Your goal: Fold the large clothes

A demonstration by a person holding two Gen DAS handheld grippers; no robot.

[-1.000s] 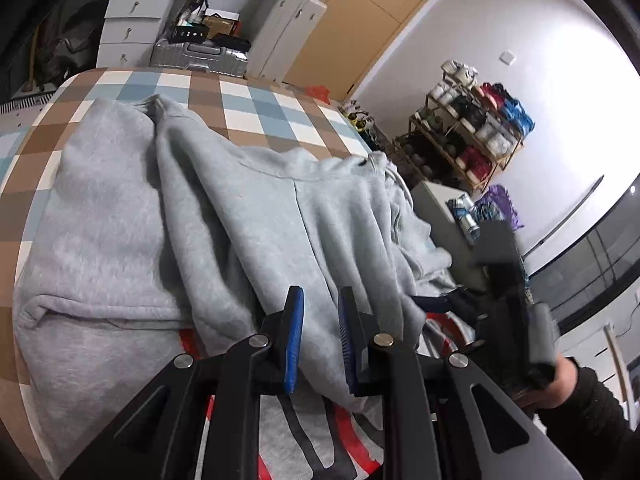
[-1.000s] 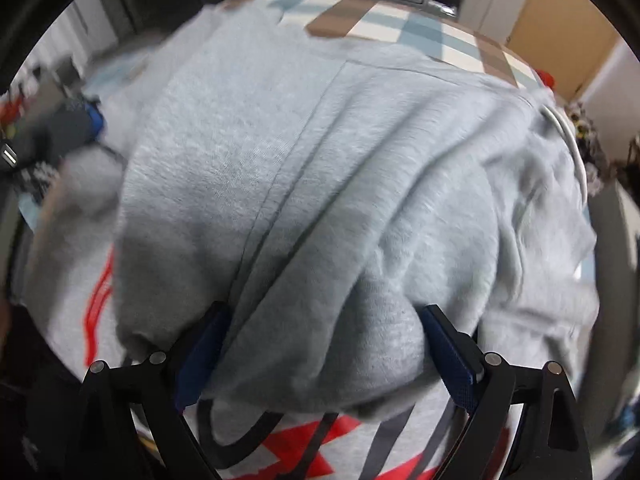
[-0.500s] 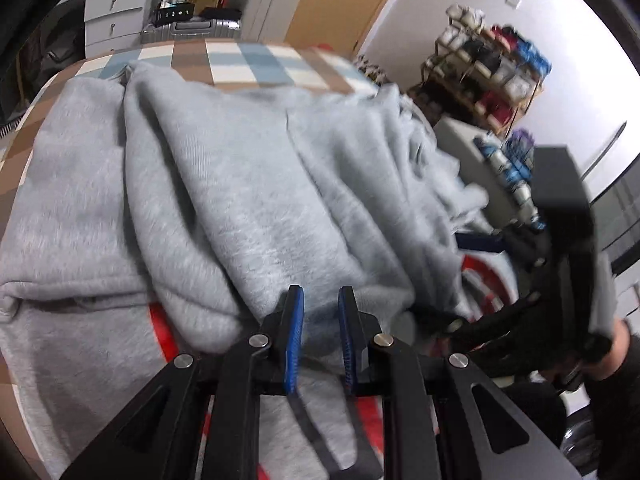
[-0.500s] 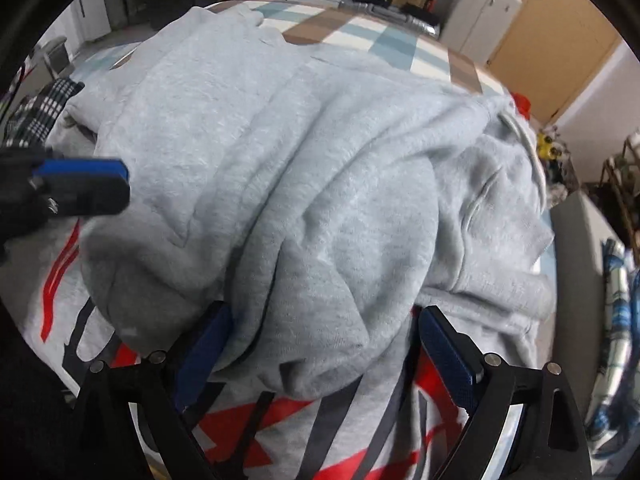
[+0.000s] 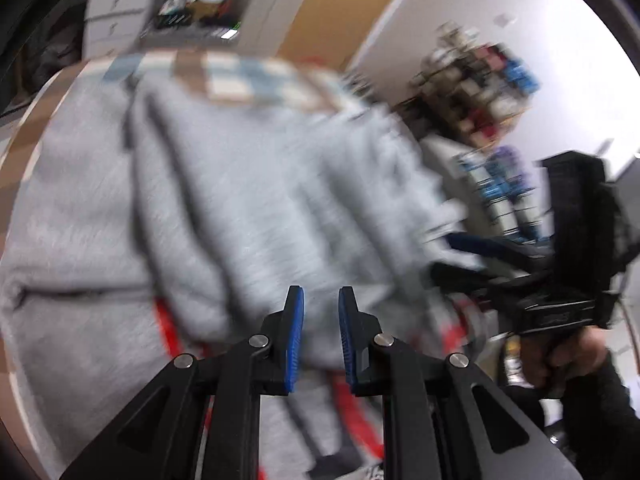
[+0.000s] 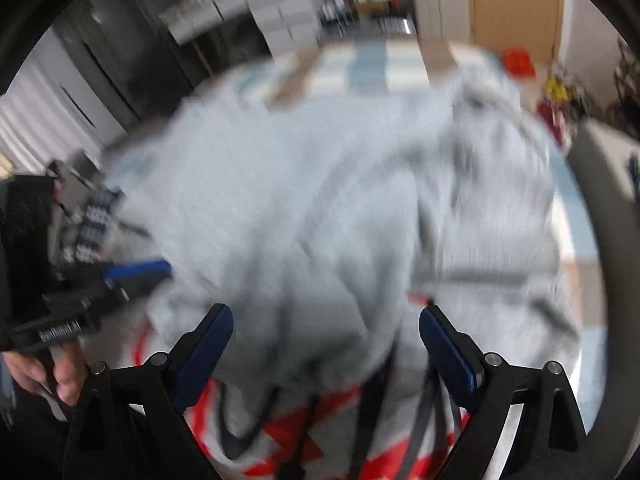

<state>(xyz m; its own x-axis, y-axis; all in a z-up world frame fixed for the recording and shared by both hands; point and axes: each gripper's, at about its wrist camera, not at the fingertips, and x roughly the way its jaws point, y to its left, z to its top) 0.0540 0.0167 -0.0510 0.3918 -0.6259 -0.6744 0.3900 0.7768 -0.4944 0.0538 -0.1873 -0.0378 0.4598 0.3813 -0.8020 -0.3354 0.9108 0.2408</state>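
A large grey sweatshirt (image 5: 240,208) with a red and black print (image 6: 304,432) lies folded over itself on the checked table (image 5: 240,76). My left gripper (image 5: 320,300) hovers at the near edge of the fold, its blue pads only a narrow slit apart. I see no cloth pinched between them. From the right wrist the left gripper (image 6: 164,270) shows at the cloth's left edge. My right gripper (image 6: 326,312) stands open wide just above the sweatshirt (image 6: 340,200). In the left wrist view the right gripper (image 5: 444,254) is at the cloth's right edge. Both views are blurred.
The checked table (image 6: 368,64) shows beyond the sweatshirt. A shoe rack (image 5: 480,80) stands right of the table, with white drawers (image 5: 116,12) and a brown door (image 5: 340,8) behind it. A person's hands (image 5: 560,356) (image 6: 60,376) hold the grippers.
The right gripper has lifted and drawn back, so the bunched fold no longer bulges between its open fingers. The left gripper has barely shifted and its gap is unchanged. Both views have blurred.
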